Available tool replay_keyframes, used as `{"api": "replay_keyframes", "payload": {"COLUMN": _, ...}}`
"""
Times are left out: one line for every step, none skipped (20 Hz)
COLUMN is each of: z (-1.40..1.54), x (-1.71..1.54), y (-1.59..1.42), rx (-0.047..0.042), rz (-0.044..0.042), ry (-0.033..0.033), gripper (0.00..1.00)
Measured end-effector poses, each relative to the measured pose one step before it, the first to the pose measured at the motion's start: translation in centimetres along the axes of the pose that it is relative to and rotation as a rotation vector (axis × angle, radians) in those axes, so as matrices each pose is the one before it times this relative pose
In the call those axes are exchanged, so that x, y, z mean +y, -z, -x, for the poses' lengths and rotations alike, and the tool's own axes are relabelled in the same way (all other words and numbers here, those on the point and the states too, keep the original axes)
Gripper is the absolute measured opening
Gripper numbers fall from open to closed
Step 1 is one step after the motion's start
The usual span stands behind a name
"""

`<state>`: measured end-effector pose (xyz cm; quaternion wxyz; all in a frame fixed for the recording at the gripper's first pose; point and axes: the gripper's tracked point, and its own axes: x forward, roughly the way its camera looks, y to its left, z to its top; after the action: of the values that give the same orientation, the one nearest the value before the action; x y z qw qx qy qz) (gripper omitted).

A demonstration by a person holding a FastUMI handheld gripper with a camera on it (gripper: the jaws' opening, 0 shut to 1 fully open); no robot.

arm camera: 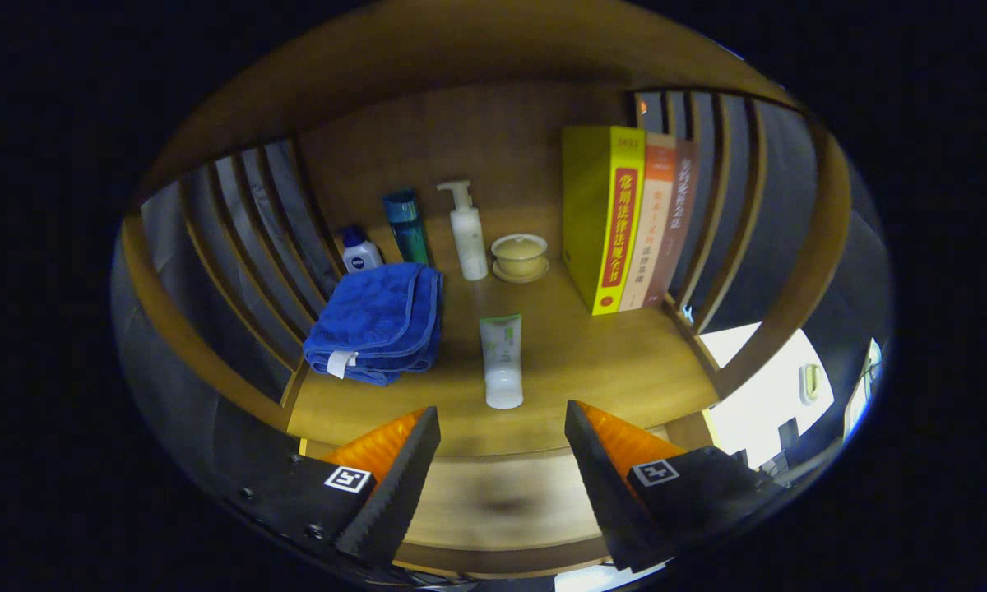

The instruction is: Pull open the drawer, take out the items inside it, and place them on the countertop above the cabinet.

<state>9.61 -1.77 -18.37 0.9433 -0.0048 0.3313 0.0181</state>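
My gripper is open, its two orange fingers with black toothed pads apart and nothing between them. Just ahead of the fingers a white tube with a green top lies on the wooden countertop, cap end toward me. Left of the tube sits a folded blue towel. Below the countertop's front edge, between the fingers, I see the wooden cabinet front; whether it is the drawer face I cannot tell.
Along the back stand a small blue-capped bottle, a teal bottle, a white pump bottle and a lidded tan cup on a saucer. Three upright books stand at the right. Wooden slats wall both sides.
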Motion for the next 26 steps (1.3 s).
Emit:
{"api": "replay_keyframes", "payload": {"z": 1.325, "x": -0.209, "y": 0.038, "rx": -0.03144, "rz": 0.01151, "ry": 0.00468, "gripper": 0.99}}
{"api": "replay_keyframes", "payload": {"z": 1.208, "x": -0.462, "y": -0.027, "rx": -0.03393, "rz": 0.00577, "ry": 0.01154, "gripper": 0.99}}
{"api": "replay_keyframes", "payload": {"z": 1.311, "x": -0.222, "y": 0.183, "rx": -0.02677, "rz": -0.00082, "ry": 0.00498, "gripper": 0.99}}
{"api": "replay_keyframes", "payload": {"z": 1.212, "x": -0.106, "y": -0.058, "rx": -0.03165, "rz": -0.01109, "ry": 0.00492, "gripper": 0.99}}
{"api": "replay_keyframes", "payload": {"z": 1.18, "x": -0.182, "y": -0.159, "rx": -0.03716, "rz": -0.00552, "ry": 0.00541, "gripper": 0.99}}
{"api": "replay_keyframes", "payload": {"z": 1.25, "x": -0.464, "y": 0.087, "rx": -0.03124, "rz": 0.00294, "ry": 0.00936, "gripper": 0.99}}
{"api": "replay_keyframes", "payload": {"z": 1.205, "x": -0.289, "y": -0.009, "rx": -0.02923, "rz": 0.00671, "ry": 0.00568, "gripper": 0.99}}
{"api": "replay_keyframes", "payload": {"z": 1.424, "x": -0.241, "y": 0.095, "rx": -0.02405, "rz": 0.00452, "ry": 0.00328, "gripper": 0.99}}
{"api": "replay_keyframes", "payload": {"z": 1.312, "x": -0.029, "y": 0.202, "rx": -0.02616, "rz": 0.00274, "ry": -0.00034, "gripper": 0.99}}
{"api": "replay_keyframes", "payload": {"z": 0.944, "x": -0.153, "y": 0.329, "rx": -0.01673, "rz": 0.0019, "ry": -0.00037, "gripper": 0.99}}
{"api": "replay_keyframes", "payload": {"z": 0.9, "x": -0.069, "y": 0.499, "rx": -0.01523, "rz": -0.00203, "ry": -0.00295, "gripper": 0.99}}
{"api": "replay_keyframes", "payload": {"z": 0.841, "x": -0.073, "y": 0.476, "rx": -0.01912, "rz": -0.00466, "ry": 0.00165, "gripper": 0.99}}
{"api": "replay_keyframes", "payload": {"z": 0.917, "x": -0.044, "y": 0.549, "rx": -0.0165, "rz": -0.00022, "ry": -0.00554, "gripper": 0.99}}
{"api": "replay_keyframes", "payload": {"z": 0.581, "x": -0.169, "y": 0.662, "rx": -0.0171, "rz": 0.0015, "ry": 0.0048, "gripper": 0.99}}
{"api": "replay_keyframes", "payload": {"z": 0.722, "x": -0.253, "y": 0.779, "rx": -0.01473, "rz": -0.00025, "ry": 0.0062, "gripper": 0.99}}
{"api": "replay_keyframes", "payload": {"z": 0.628, "x": -0.137, "y": 0.919, "rx": -0.00954, "rz": 0.00241, "ry": 0.00248, "gripper": 0.99}}
{"api": "replay_keyframes", "payload": {"z": 0.662, "x": -0.193, "y": 1.21, "rx": -0.00076, "rz": 0.01903, "ry": 0.00434, "gripper": 0.99}}
{"api": "replay_keyframes", "payload": {"z": 0.689, "x": -0.107, "y": 0.952, "rx": -0.00491, "rz": 0.00868, "ry": 0.00103, "gripper": 0.99}}
{"api": "replay_keyframes", "payload": {"z": 0.61, "x": 0.138, "y": 0.81, "rx": -0.01056, "rz": -0.00233, "ry": 0.00089, "gripper": 0.99}}
{"api": "replay_keyframes", "payload": {"z": 0.664, "x": 0.002, "y": 0.99, "rx": -0.00287, "rz": 0.00399, "ry": 0.00056, "gripper": 0.99}}
{"api": "replay_keyframes", "payload": {"z": 0.402, "x": -0.053, "y": 1.063, "rx": 0.00194, "rz": 0.00119, "ry": 0.0044, "gripper": 0.99}}
{"api": "replay_keyframes", "payload": {"z": 0.165, "x": 0.135, "y": 1.099, "rx": 0.00438, "rz": -0.00438, "ry": -0.00195, "gripper": 0.99}}
{"api": "replay_keyframes", "payload": {"z": 0.418, "x": 0.249, "y": 1.008, "rx": 0.00574, "rz": 0.00004, "ry": -0.00637, "gripper": 0.99}}
{"api": "replay_keyframes", "payload": {"z": 0.112, "x": 0.193, "y": 1.025, "rx": 0.00802, "rz": 0.00639, "ry": -0.00818, "gripper": 0.99}}
{"api": "replay_keyframes", "payload": {"z": 0.265, "x": 0.027, "y": 0.935, "rx": 0.00131, "rz": 0.01114, "ry": -0.00349, "gripper": 0.99}}
{"api": "replay_keyframes", "payload": {"z": 0.217, "x": 0.065, "y": 0.929, "rx": 0.00324, "rz": 0.01069, "ry": -0.00178, "gripper": 0.99}}
